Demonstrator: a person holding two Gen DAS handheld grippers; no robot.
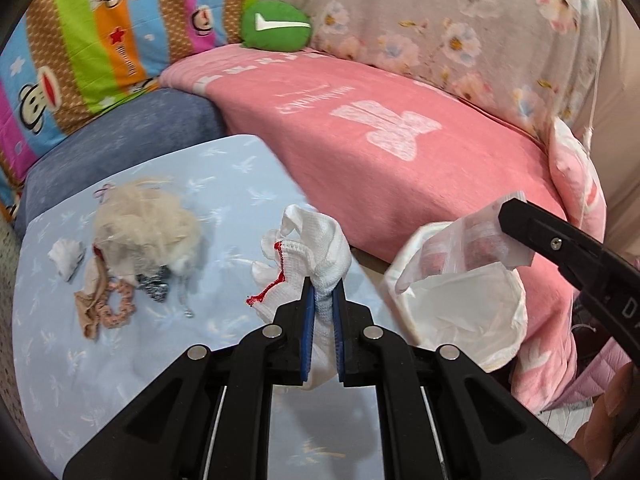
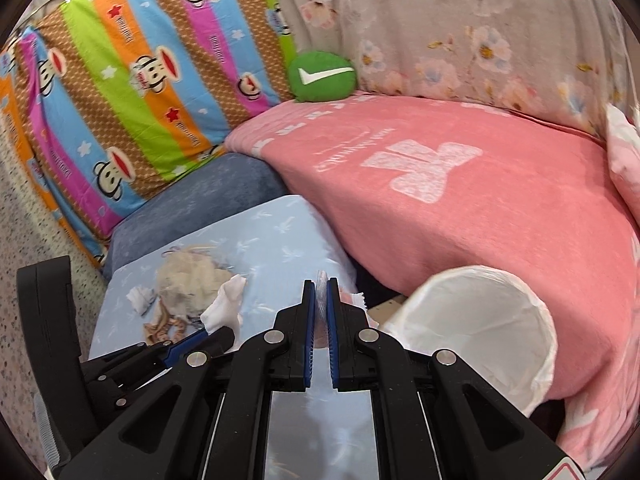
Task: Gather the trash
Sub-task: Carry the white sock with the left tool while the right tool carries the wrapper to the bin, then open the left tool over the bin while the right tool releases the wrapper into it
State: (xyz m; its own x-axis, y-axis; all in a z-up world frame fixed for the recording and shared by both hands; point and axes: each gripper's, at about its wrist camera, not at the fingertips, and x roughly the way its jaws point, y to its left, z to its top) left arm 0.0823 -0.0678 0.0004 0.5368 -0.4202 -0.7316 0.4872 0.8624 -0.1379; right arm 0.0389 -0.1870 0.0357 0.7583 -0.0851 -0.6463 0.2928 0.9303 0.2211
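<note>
Left wrist view shows your left gripper (image 1: 323, 284) clamped on a white knit glove (image 1: 308, 240), held above the blue table (image 1: 224, 184) near its right edge. It is soft, light and floppy, so hold its bunched middle. Your right gripper (image 2: 321, 286) is pinched on a thin, slippery clear plastic bag (image 1: 476, 240), just beside the white bin bag (image 1: 460, 312).
</note>
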